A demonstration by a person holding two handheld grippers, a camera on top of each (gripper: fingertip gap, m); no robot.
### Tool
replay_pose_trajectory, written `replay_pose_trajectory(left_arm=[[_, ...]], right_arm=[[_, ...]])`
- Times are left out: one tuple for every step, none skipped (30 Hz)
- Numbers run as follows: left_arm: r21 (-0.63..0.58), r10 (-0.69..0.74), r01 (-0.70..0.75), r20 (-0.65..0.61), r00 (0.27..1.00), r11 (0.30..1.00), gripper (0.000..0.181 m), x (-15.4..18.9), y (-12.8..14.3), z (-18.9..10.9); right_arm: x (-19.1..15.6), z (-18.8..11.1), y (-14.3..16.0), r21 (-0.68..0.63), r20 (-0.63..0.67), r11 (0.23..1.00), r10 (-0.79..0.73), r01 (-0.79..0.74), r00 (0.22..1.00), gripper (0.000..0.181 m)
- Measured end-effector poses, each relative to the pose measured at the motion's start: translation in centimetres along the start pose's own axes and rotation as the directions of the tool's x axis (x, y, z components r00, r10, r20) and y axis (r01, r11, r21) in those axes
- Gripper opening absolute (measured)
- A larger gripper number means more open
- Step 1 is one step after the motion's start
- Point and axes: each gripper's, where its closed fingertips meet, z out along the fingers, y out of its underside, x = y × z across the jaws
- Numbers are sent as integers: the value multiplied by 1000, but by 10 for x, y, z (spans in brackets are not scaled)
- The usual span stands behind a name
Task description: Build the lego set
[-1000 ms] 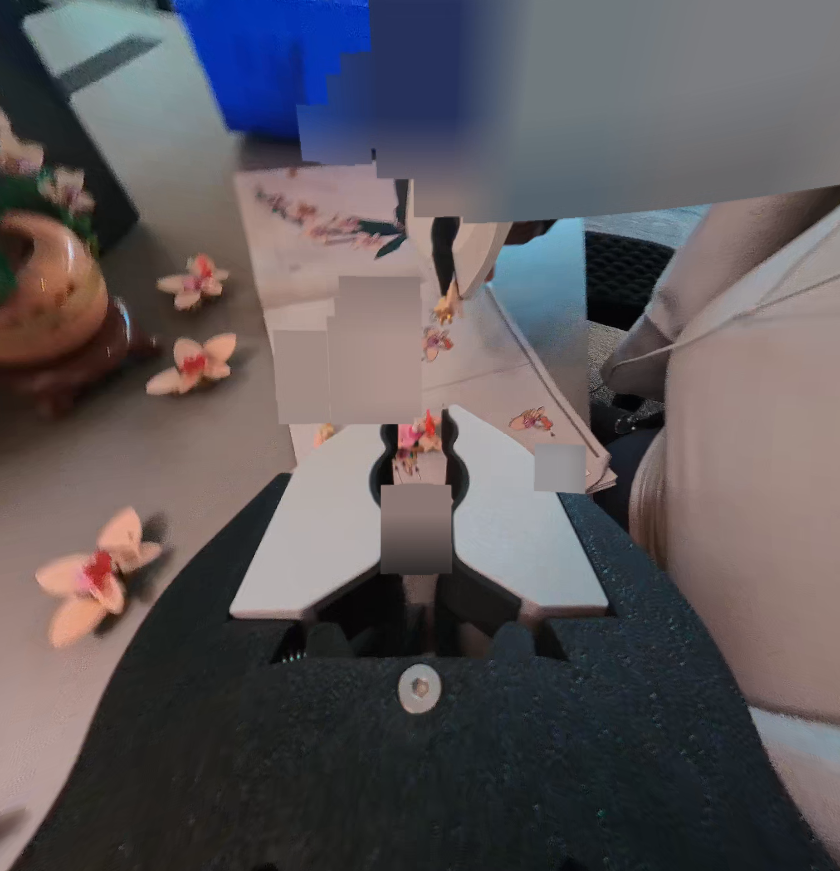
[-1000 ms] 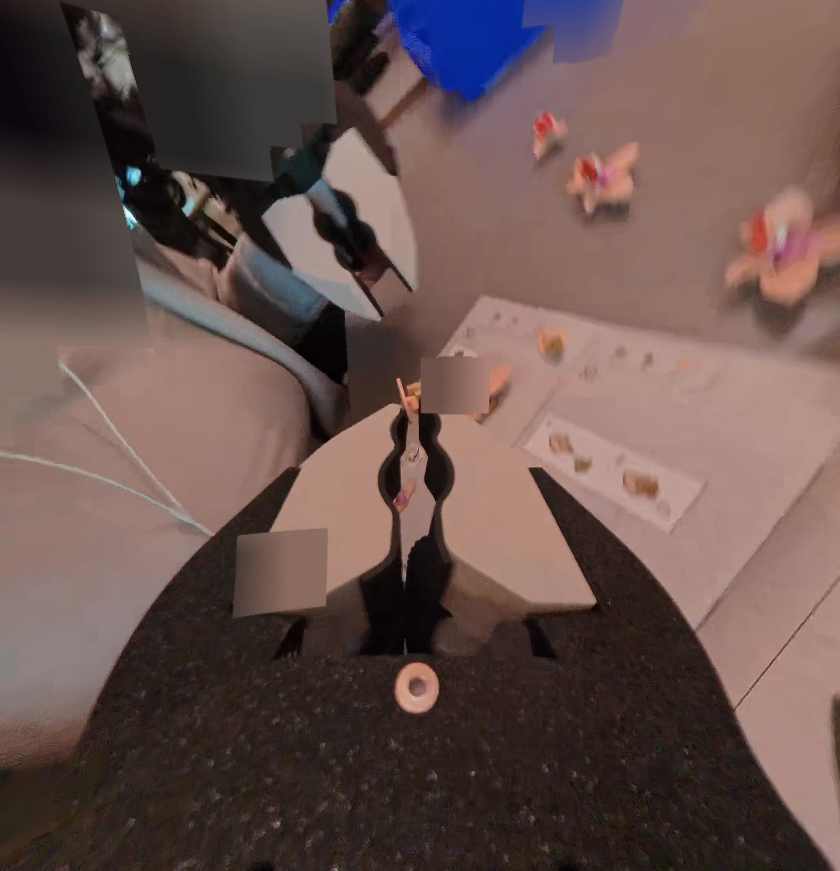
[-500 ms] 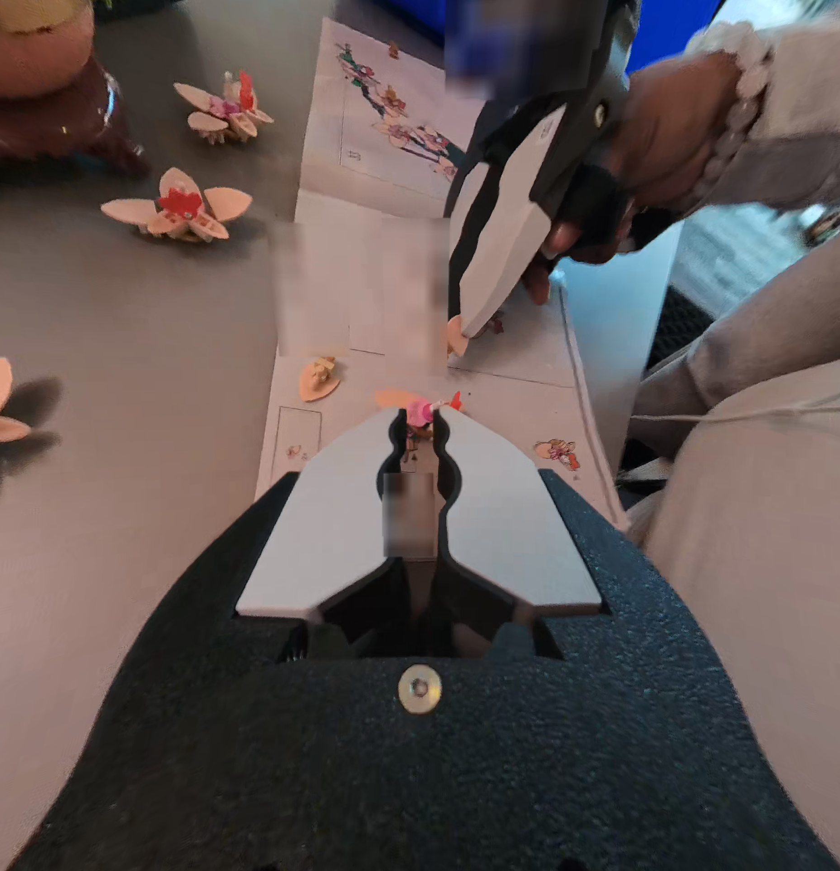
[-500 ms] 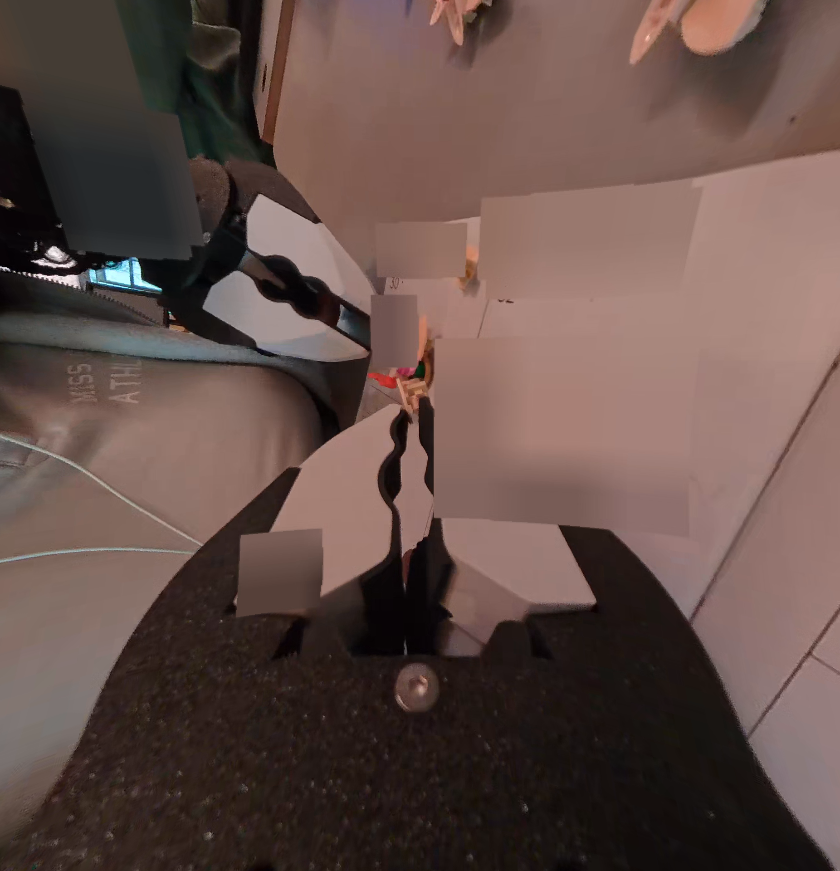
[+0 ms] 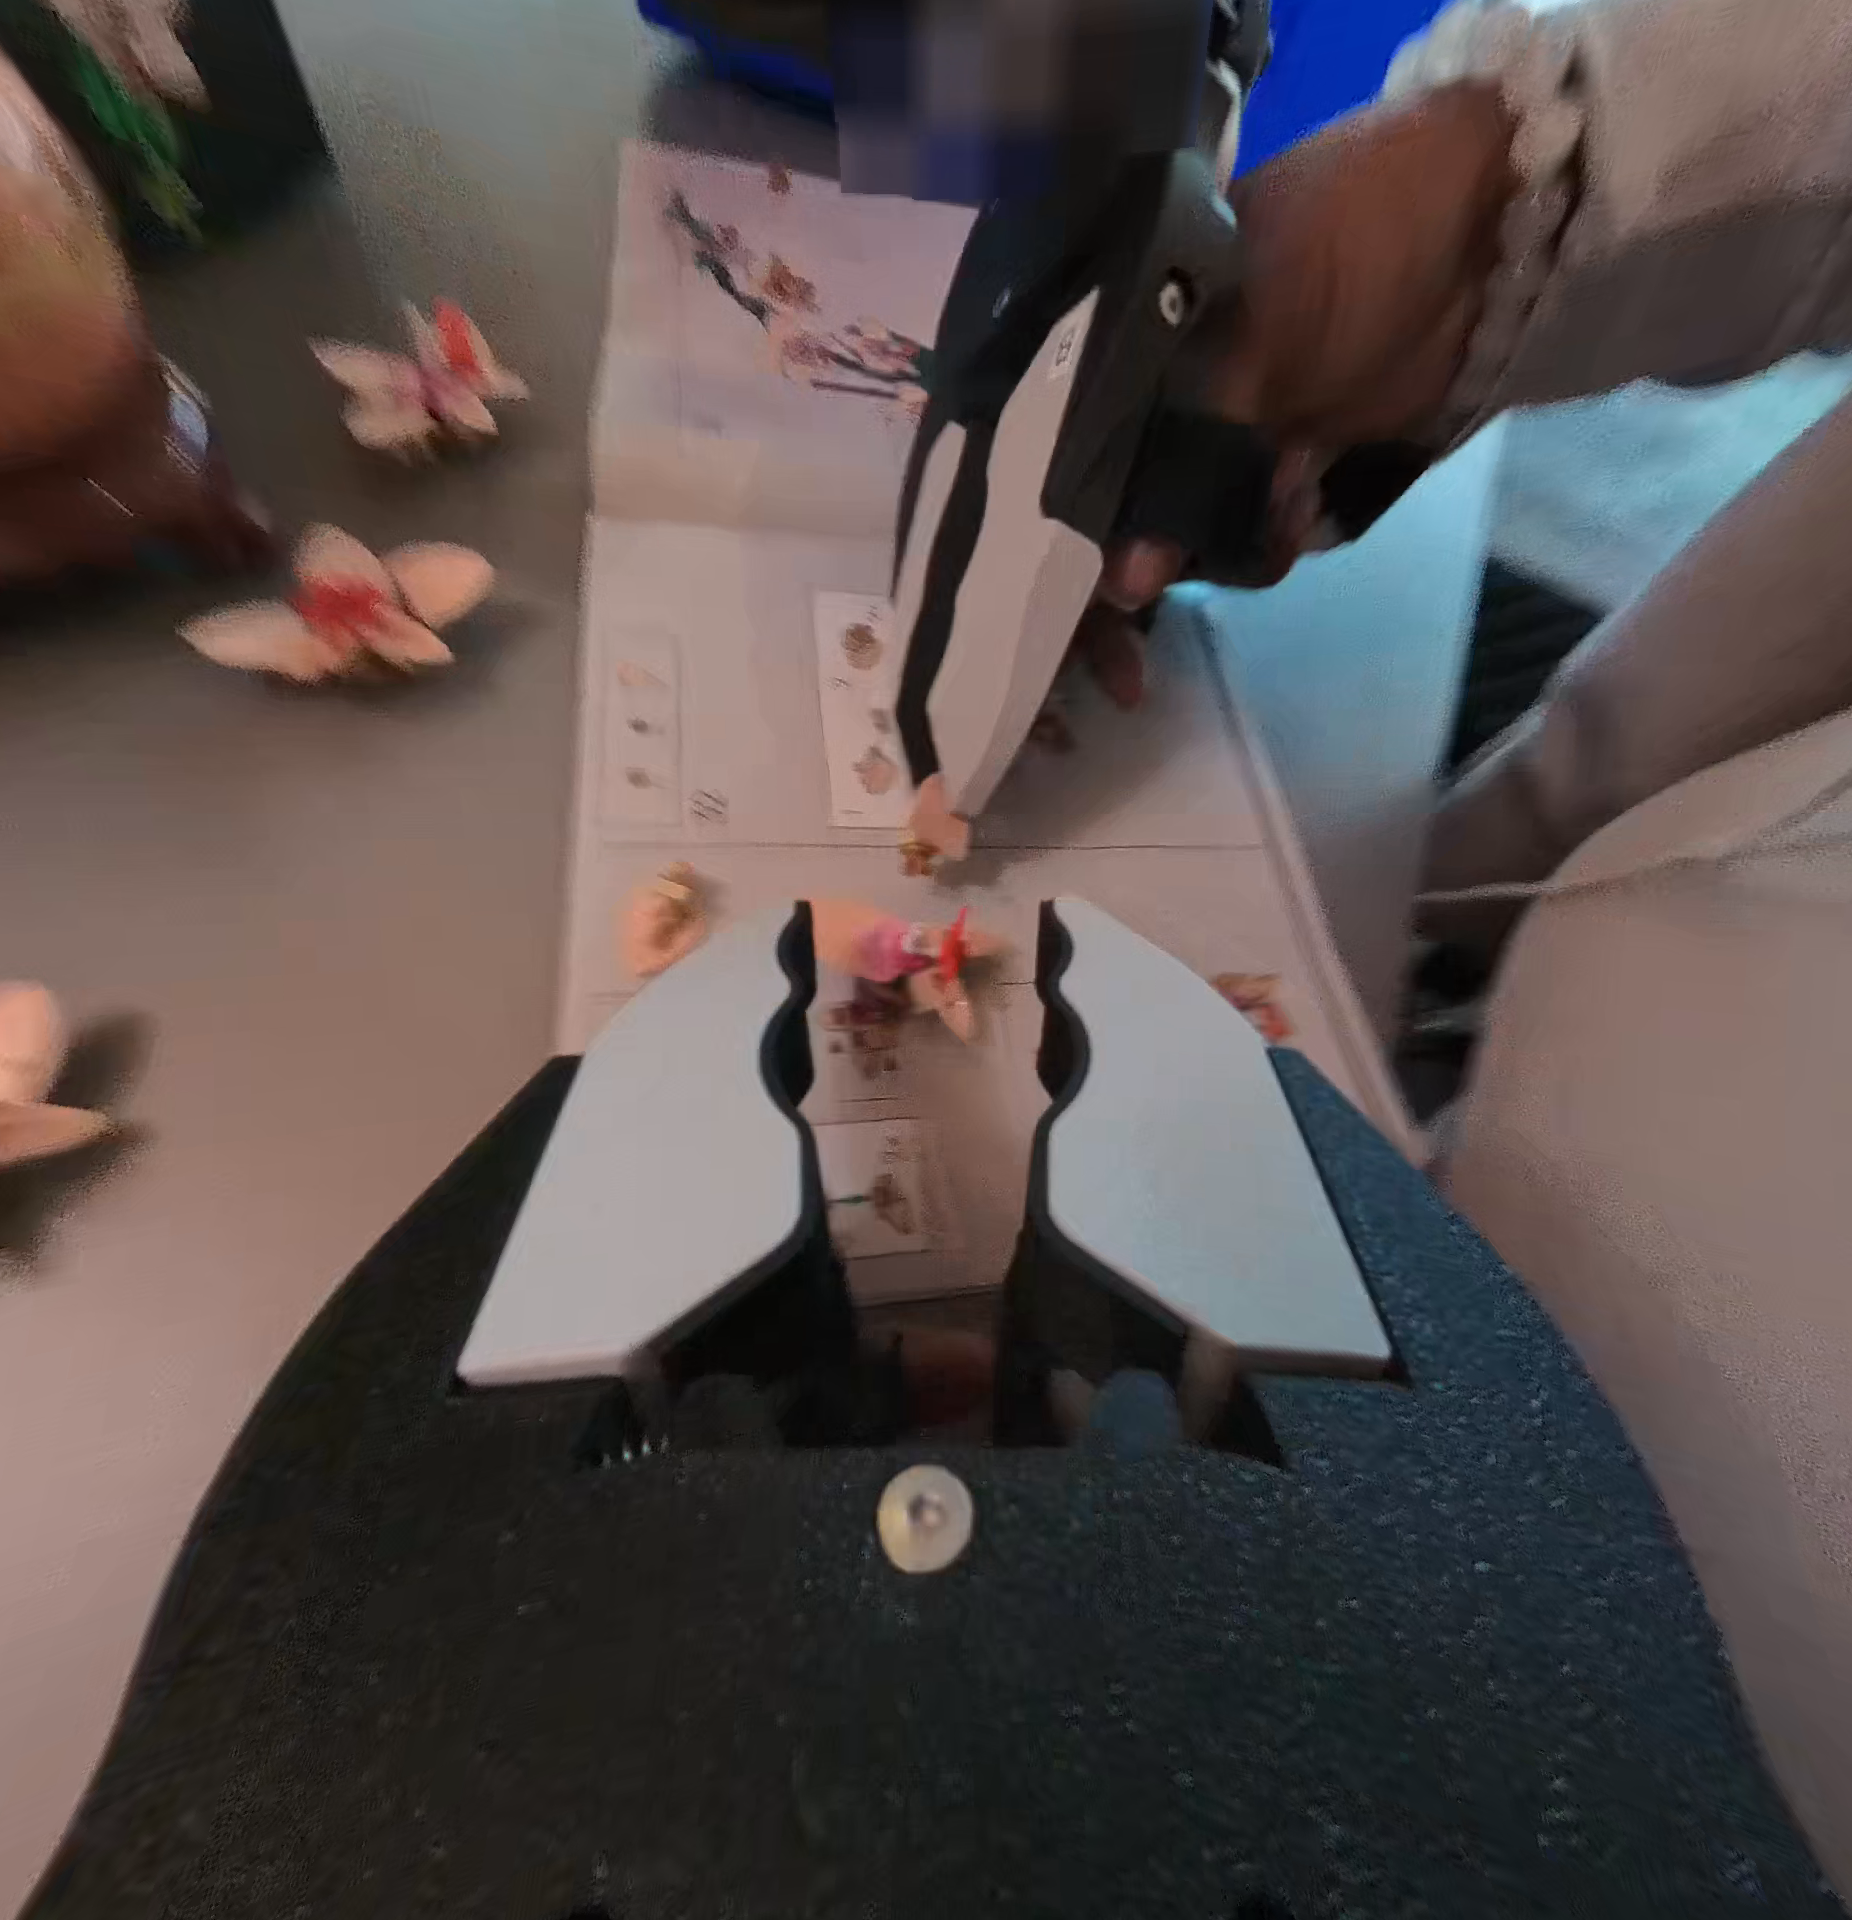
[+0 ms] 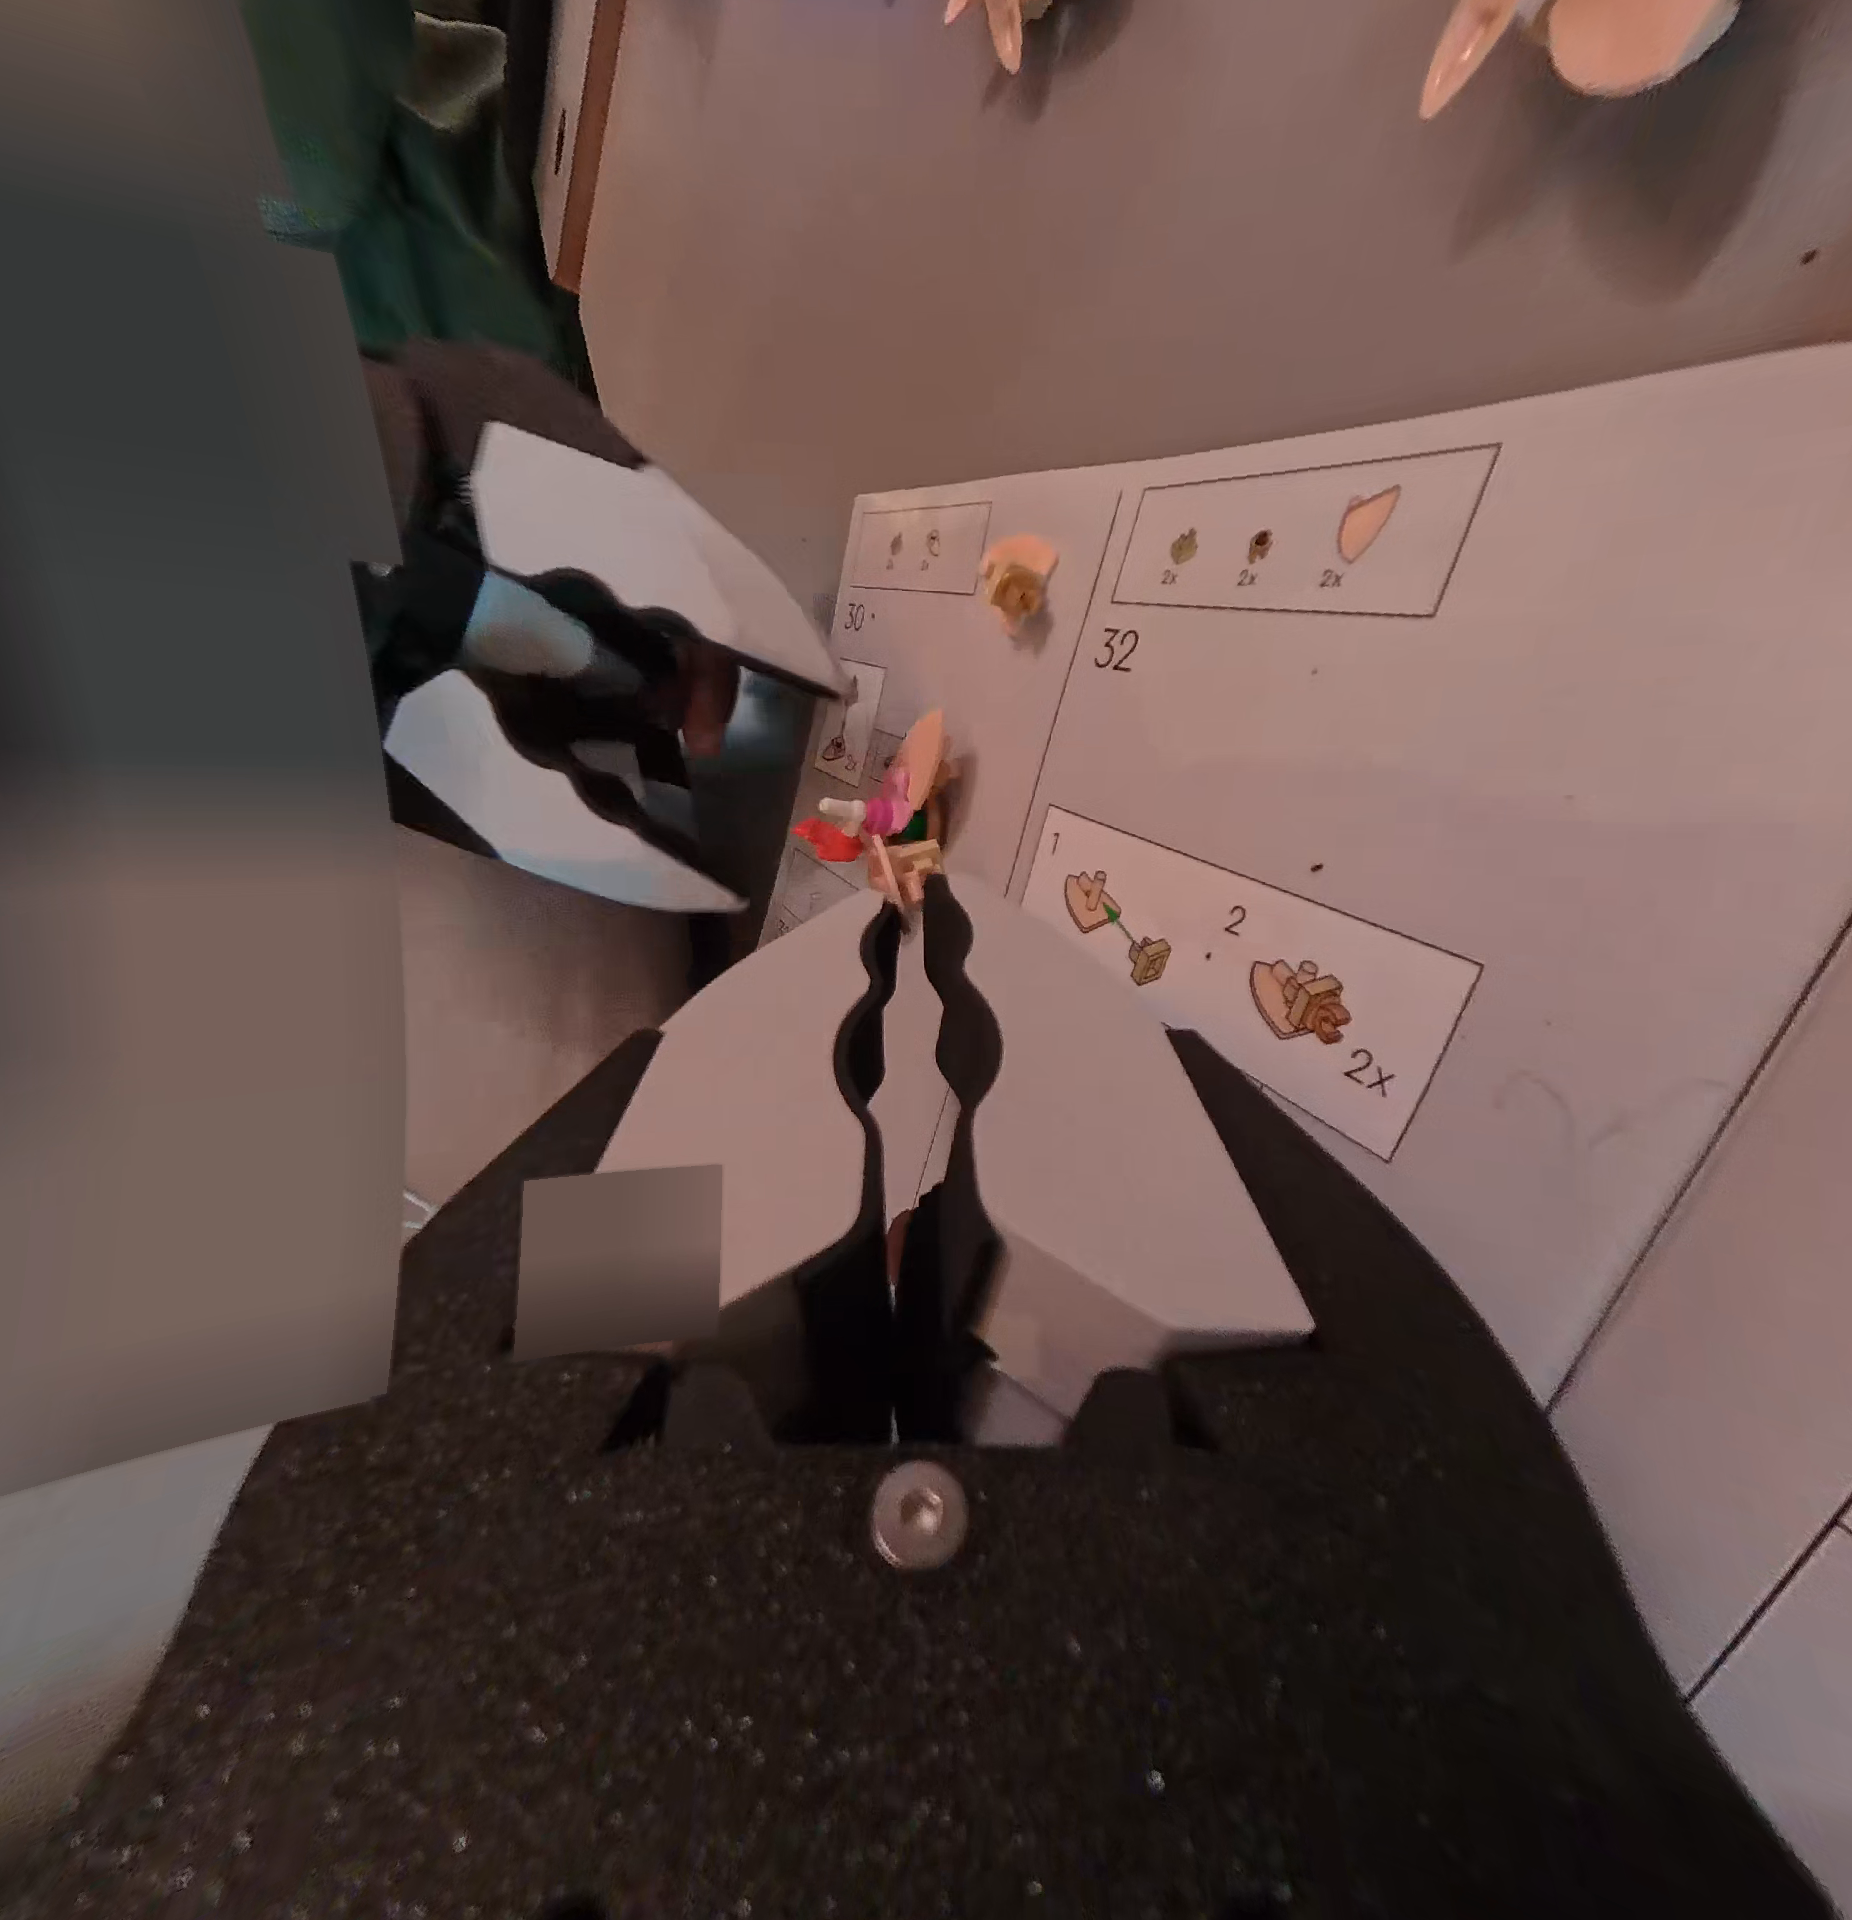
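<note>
My left gripper [image 5: 920, 940] jaws spread around the partial flower [image 5: 906, 951] mid-frame; my right gripper [image 6: 914, 885] pinches a tan petal piece [image 6: 906, 871]

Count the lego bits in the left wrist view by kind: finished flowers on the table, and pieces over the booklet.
Finished flowers: 3
Half-built flower on the booklet: 1
Petal pieces: 2, one in the right gripper
Total: 6

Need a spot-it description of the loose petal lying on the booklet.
Find the open booklet on the grey table. On its page, just past the pink-centred flower, lies the loose petal. It is one peach petal with an olive stud, lying free, unlike the held petal in the shut right claw.
</note>
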Motion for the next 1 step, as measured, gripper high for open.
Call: replay_pose_trajectory(left_arm=[[3,126,-127,76,989,992,33,-4,-4,-3]], right_arm=[[0,0,0,3,2,1000,0,0,1000,5]])
